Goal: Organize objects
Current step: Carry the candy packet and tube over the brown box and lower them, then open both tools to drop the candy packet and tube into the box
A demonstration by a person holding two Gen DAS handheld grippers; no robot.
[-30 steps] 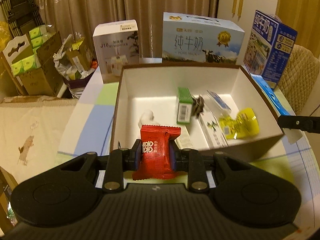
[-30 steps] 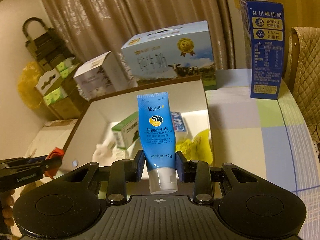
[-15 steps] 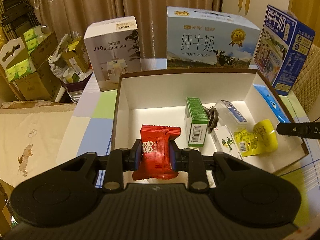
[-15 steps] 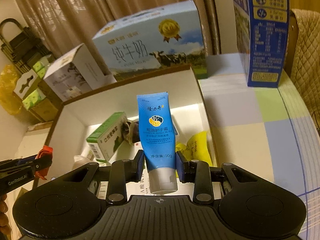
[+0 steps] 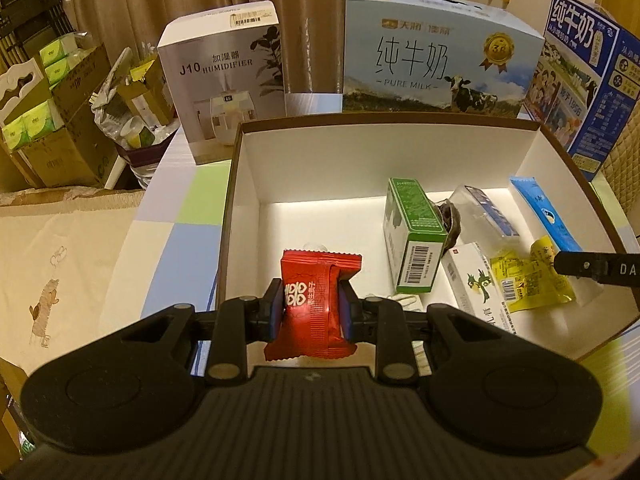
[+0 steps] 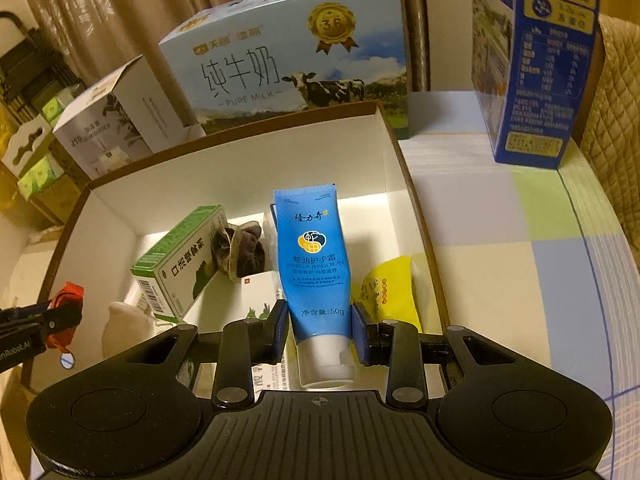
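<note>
My left gripper (image 5: 311, 307) is shut on a red candy packet (image 5: 314, 304), held over the near left part of the open white box (image 5: 312, 160). My right gripper (image 6: 319, 324) is shut on a blue hand cream tube (image 6: 314, 264), cap toward me, over the box's (image 6: 240, 168) right half. Inside lie a green carton (image 5: 412, 236), a dark bundle (image 6: 240, 252), a white and green medicine box (image 5: 478, 284), a yellow packet (image 5: 528, 280) and a clear blue-lidded case (image 5: 486, 212). The tube (image 5: 544, 212) and one right finger (image 5: 596, 266) show at the right of the left wrist view.
Behind the box stand a humidifier carton (image 5: 226, 76), a pure milk carton (image 5: 432, 52) and a blue milk carton (image 5: 584, 80). A checked tablecloth (image 6: 500, 248) spreads to the right. Cardboard boxes of tissue packs (image 5: 44, 120) sit on the floor at left. A quilted chair back (image 6: 616, 120) is at far right.
Both grippers have moved forward and down toward the box, so it fills more of each view. The candy packet and the tube stay held as before.
</note>
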